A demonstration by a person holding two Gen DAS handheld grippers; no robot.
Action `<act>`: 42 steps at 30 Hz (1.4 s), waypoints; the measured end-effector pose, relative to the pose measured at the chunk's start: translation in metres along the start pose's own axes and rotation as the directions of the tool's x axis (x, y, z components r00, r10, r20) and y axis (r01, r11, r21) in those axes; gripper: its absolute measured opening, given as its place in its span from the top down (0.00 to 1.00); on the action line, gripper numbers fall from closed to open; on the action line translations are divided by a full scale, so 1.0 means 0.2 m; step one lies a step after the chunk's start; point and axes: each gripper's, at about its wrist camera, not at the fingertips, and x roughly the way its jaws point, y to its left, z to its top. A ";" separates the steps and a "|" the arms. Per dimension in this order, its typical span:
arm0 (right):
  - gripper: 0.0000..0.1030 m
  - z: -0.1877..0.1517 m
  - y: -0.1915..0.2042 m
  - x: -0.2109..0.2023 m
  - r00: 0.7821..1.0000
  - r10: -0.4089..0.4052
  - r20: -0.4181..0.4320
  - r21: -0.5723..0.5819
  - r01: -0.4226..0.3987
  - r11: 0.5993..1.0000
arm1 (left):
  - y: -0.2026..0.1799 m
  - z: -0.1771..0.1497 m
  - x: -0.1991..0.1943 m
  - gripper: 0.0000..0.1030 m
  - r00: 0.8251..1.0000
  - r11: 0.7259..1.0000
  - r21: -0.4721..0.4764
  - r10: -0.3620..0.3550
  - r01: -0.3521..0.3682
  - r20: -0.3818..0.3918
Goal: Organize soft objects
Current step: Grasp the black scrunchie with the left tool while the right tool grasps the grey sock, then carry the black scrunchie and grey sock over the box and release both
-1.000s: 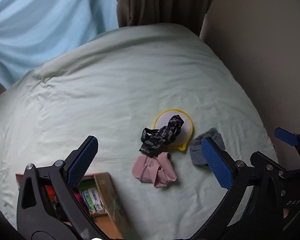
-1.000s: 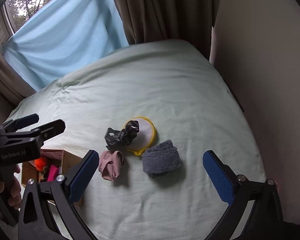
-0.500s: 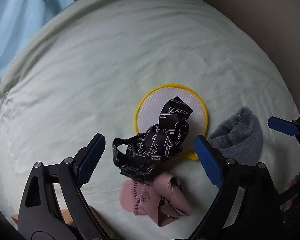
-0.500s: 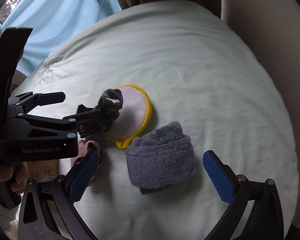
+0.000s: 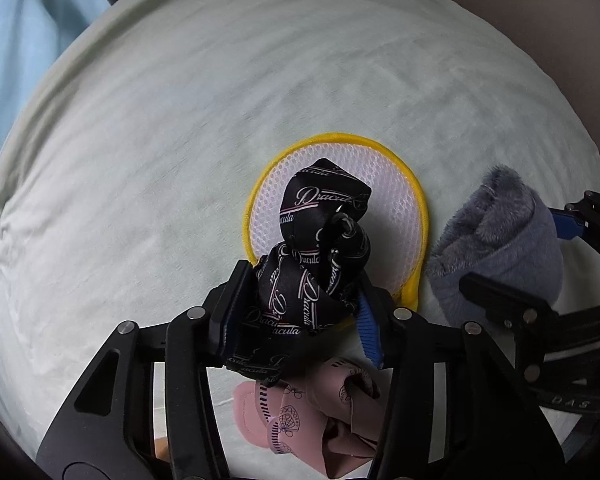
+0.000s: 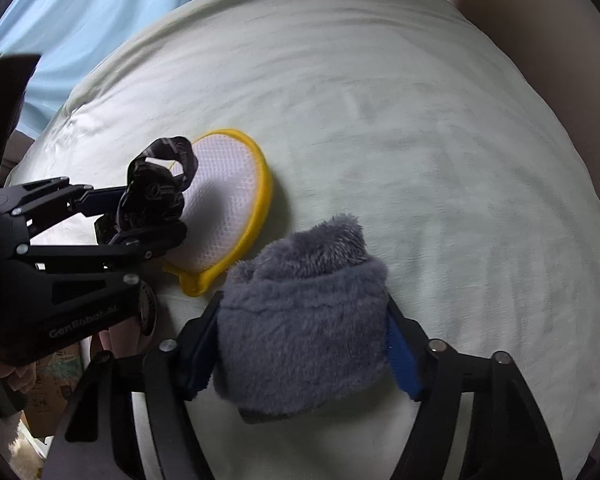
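A black strap printed with white lettering point(image 5: 312, 264) lies bunched over a round white mesh pouch with a yellow rim point(image 5: 392, 216). My left gripper point(image 5: 300, 320) points down over the strap. Its jaws are closing and both pads press the bunch. A folded grey fleece cloth point(image 6: 304, 320) lies right of the pouch point(image 6: 228, 208). The jaws of my right gripper point(image 6: 302, 354) are closing on it, and the pads squeeze its two sides. A crumpled pink cloth point(image 5: 312, 412) sits just below the strap, between the left gripper's arms. The right wrist view shows the left gripper point(image 6: 140, 216) holding the strap point(image 6: 156, 184).
Everything rests on a bed with a pale green sheet point(image 5: 180, 160). A light blue curtain point(image 6: 80, 20) hangs behind the bed and a beige wall point(image 6: 580, 80) runs along its right side. A cardboard box point(image 6: 56, 380) and a hand point(image 6: 16, 376) show at lower left.
Both grippers have come down onto the bed and their wide-open jaws have closed in, the left around the black strap, the right around the grey fleece cloth.
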 end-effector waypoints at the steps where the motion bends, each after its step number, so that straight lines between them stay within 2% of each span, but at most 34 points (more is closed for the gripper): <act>1: 0.40 0.00 0.00 0.00 1.000 0.000 0.002 -0.005 0.000 1.000 | 0.00 0.00 0.00 0.59 1.000 1.000 0.000 0.000 0.000 0.000; 8: 0.55 -0.01 0.00 -0.07 1.000 0.008 0.018 -0.001 -0.008 1.000 | -0.02 -0.02 -0.09 0.62 1.000 1.000 -0.013 -0.002 0.002 0.006; 15: 0.56 -0.01 -0.05 -0.29 0.997 0.003 0.076 0.016 -0.004 1.000 | -0.03 -0.01 -0.36 0.62 0.999 1.000 -0.028 0.006 -0.005 0.049; 24: 0.56 -0.02 0.00 -0.78 0.981 -0.008 0.193 -0.020 0.012 1.000 | -0.02 -0.07 -0.88 0.62 0.989 0.994 -0.106 0.029 -0.013 0.146; 30: 0.56 -0.08 0.13 -1.15 0.963 0.003 0.269 -0.078 0.019 0.997 | 0.02 -0.20 -1.27 0.62 0.975 0.983 -0.182 0.060 -0.020 0.214; 35: 0.56 -0.17 0.31 -1.42 0.951 0.038 0.306 -0.118 -0.002 0.993 | 0.11 -0.41 -1.56 0.62 0.966 0.965 -0.262 0.089 -0.023 0.242; 42: 0.56 -0.26 0.71 -1.54 0.942 0.096 0.321 -0.178 -0.040 0.983 | 0.34 -0.76 -1.77 0.62 0.959 0.933 -0.357 0.138 -0.042 0.248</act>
